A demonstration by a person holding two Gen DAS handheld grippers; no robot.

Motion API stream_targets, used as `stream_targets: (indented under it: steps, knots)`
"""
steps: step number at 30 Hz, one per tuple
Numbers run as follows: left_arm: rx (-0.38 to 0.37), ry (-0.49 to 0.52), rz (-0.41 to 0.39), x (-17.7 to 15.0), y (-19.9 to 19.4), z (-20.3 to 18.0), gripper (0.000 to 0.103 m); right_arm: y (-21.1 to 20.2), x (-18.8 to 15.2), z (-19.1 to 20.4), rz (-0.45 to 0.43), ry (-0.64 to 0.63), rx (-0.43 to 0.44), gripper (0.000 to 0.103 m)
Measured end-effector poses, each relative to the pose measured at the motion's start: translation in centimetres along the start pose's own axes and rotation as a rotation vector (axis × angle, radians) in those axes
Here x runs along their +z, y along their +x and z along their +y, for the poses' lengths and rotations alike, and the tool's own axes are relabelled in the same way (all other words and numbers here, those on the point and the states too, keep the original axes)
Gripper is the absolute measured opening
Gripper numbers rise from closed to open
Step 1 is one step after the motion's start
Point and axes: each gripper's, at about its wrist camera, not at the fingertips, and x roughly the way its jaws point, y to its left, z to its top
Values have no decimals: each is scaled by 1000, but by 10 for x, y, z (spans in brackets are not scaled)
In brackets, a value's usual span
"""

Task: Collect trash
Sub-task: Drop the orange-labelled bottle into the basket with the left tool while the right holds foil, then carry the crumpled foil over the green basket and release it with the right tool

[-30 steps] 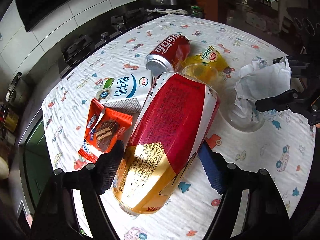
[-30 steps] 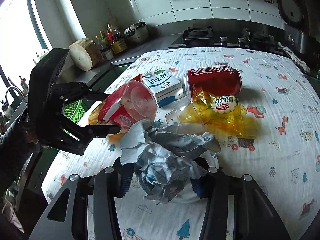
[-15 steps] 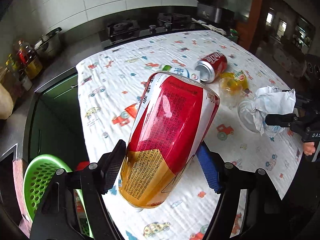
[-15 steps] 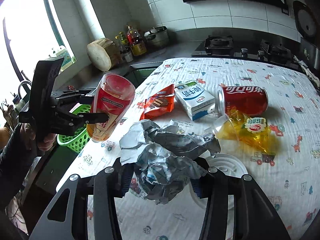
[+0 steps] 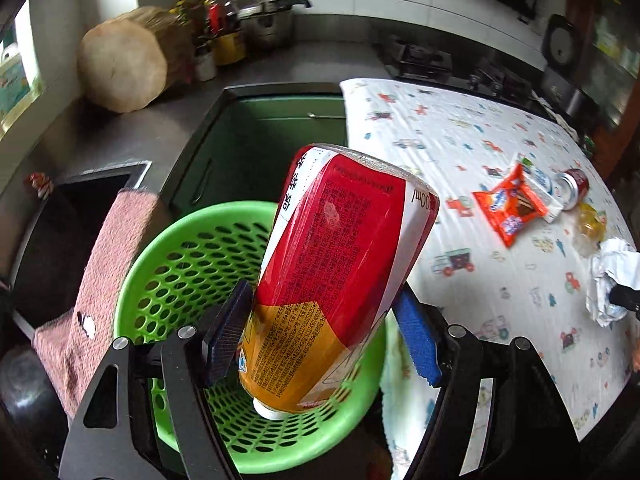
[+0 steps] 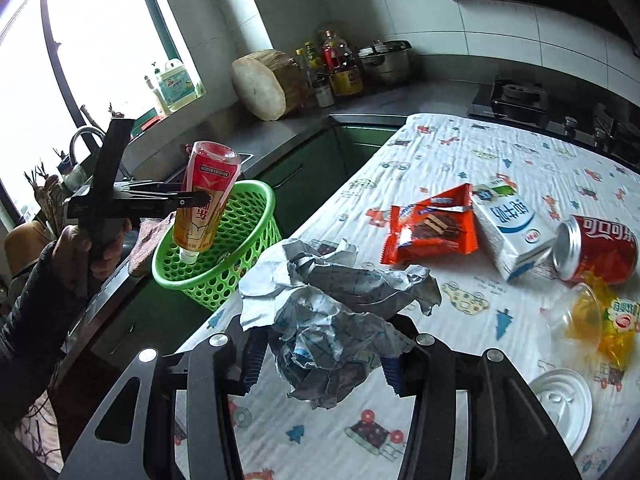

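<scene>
Bench: kitchen, patterned cloth.
Bottle: cap down over the green basket, clamped in left hand-held gripper, jaws just closing.
Crumpled paper: pinched by right hand-held gripper.
Basket floor: partly hidden.

Milk carton: 纯牛奶. Red can: Chinese Coca-Cola script. Bottle: "00ml".

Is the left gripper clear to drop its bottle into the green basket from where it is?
Probably yes: the left gripper holds the bottle cap-down over the open green basket, nothing between.
</scene>
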Motion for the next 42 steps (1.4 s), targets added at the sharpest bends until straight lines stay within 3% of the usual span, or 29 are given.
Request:
stream_targets:
  steps: [10, 15, 20, 30, 42]
  knots:
    - [9, -149, 116, -30, 53, 53, 70, 45, 23, 33, 43, -53, 53, 46]
    - [-10, -166, 179, -41, 75, 57, 72, 61, 34, 43, 51, -67, 82, 46]
    - [-28, -165, 193, -48, 84, 55, 71, 75, 41, 55, 64, -83, 99, 46]
    - [-33, -199, 153, -54, 65, 68, 74, 98, 48, 70, 85, -102, 123, 46]
    - [30, -257, 54, -79, 9, 95, 81, 158, 78, 112, 118, -137, 161, 46]
